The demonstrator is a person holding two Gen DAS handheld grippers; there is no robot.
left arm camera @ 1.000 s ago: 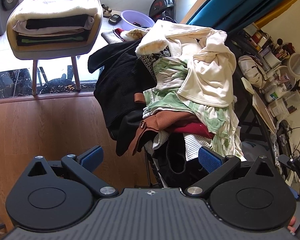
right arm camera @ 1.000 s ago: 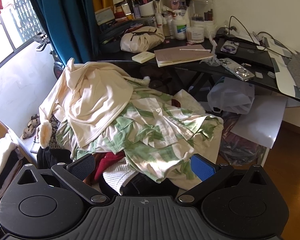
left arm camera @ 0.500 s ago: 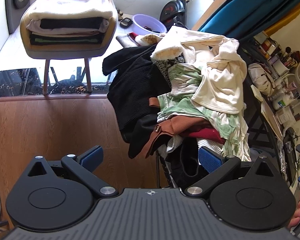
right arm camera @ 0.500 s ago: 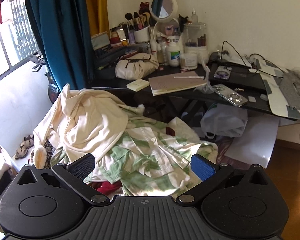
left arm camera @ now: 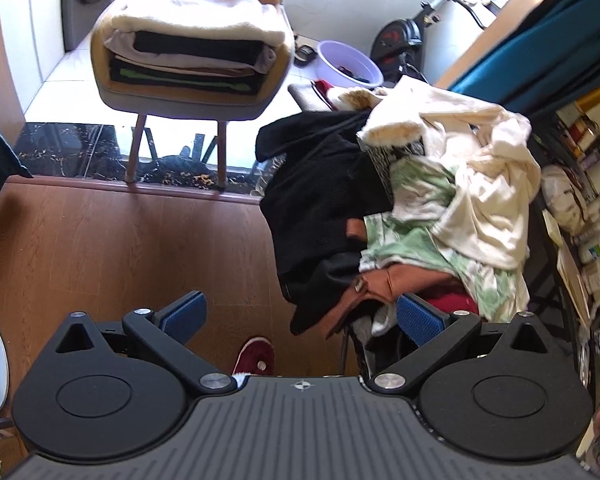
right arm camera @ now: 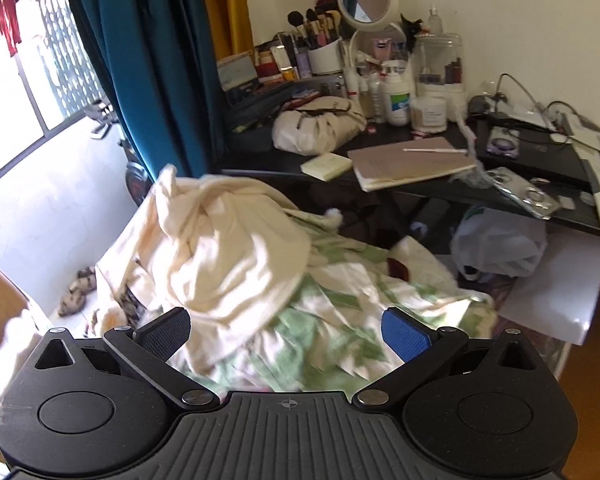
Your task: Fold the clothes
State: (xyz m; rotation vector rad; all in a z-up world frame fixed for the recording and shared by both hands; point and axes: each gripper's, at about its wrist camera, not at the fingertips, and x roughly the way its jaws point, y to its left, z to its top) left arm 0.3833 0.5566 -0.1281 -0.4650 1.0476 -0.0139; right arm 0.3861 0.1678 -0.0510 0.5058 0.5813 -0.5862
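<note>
unfolded clothes pile sits at 2 o'clock in left view, cream top uppermost over green-print shirt. folded stack on chair at 11, prob. the done pile. left gripper & right gripper fingers wide, holding nothing, poised above the heap.

The left gripper fills the lower part of its frame, jaws spread wide and holding nothing. The right gripper sits likewise low in its frame, jaws wide apart and empty.
</note>
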